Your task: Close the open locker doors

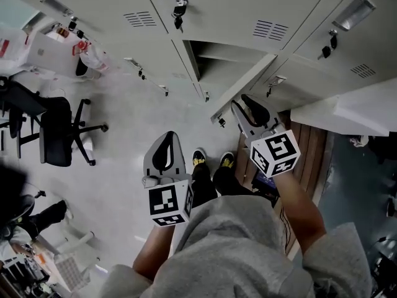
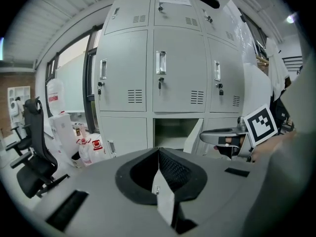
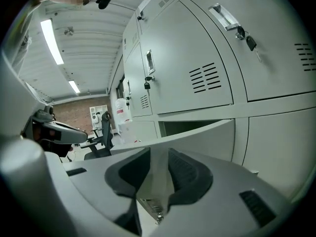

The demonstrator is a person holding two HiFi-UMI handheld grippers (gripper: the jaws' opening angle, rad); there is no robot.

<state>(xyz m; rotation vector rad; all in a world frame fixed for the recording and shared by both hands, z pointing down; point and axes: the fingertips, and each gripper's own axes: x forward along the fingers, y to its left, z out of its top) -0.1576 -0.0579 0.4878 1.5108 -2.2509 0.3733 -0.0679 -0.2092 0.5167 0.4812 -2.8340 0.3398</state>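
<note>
The open locker door [image 1: 245, 85] belongs to a bottom-row compartment [image 1: 220, 61] of the grey lockers and swings out toward me. My right gripper [image 1: 243, 109] sits at the door's free edge. In the right gripper view the door edge [image 3: 207, 137] runs between the pads and fills the gap, with its latch showing below the right gripper [image 3: 159, 154]. My left gripper [image 1: 164, 151] hangs lower left, away from the lockers. Its pads meet with nothing between them in the left gripper view [image 2: 158, 152], which also shows the open door [image 2: 192, 137] and the right gripper [image 2: 222, 135].
A black office chair [image 1: 59, 129] stands to the left, with white bags and bottles [image 1: 87, 54] by the lockers. Keys hang in the upper locks [image 1: 178, 11]. My shoes [image 1: 211, 163] stand before the open locker. A white panel [image 1: 353, 110] juts out at right.
</note>
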